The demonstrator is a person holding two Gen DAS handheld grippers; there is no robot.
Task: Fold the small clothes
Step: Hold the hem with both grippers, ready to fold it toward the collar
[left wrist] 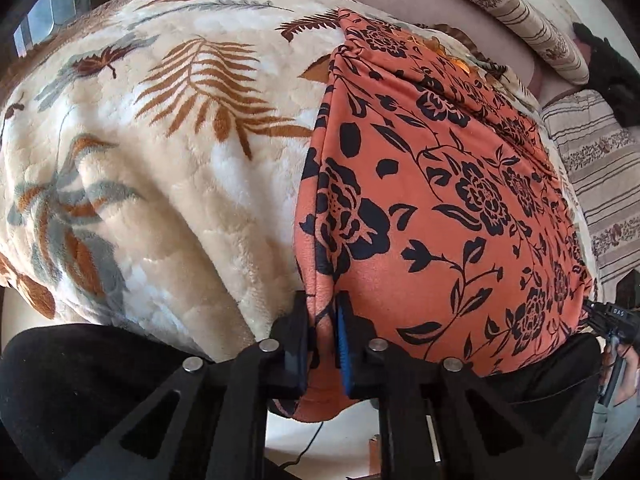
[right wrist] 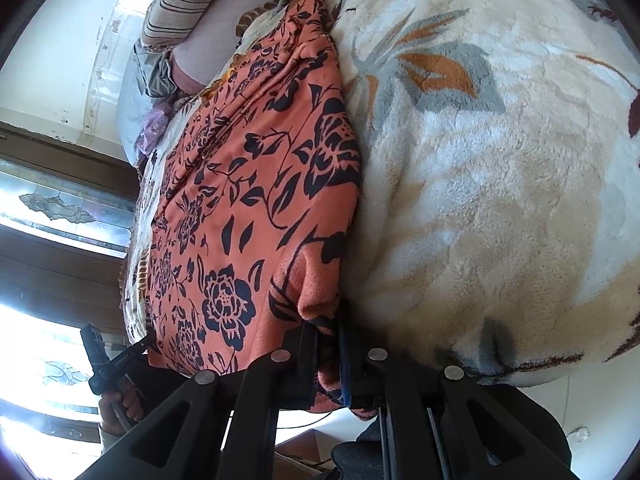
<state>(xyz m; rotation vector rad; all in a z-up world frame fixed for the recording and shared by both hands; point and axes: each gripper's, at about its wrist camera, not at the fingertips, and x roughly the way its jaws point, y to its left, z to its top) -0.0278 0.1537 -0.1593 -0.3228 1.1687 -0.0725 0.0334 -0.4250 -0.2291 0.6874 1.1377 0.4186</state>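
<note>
An orange garment with a black flower print (left wrist: pixel 432 200) lies spread on a cream fleece blanket (left wrist: pixel 168 168). My left gripper (left wrist: pixel 322 312) is shut on the garment's near left corner; the cloth is pinched between the black pad and the blue pad. In the right wrist view the same orange garment (right wrist: pixel 248 216) runs away from me along the blanket (right wrist: pixel 500 180). My right gripper (right wrist: pixel 328 332) is shut on its near right corner, with folded cloth bunched between the pads. The other gripper (right wrist: pixel 120 356) shows at the garment's far near corner.
Striped cushions (left wrist: pixel 532 20) and a black object (left wrist: pixel 612 76) lie beyond the blanket. A hand holding the other gripper (left wrist: pixel 612 320) shows at the right edge. A window (right wrist: pixel 60 208) and a white wall (right wrist: pixel 60 60) stand to the left. Black clothing (left wrist: pixel 72 392) fills the near foreground.
</note>
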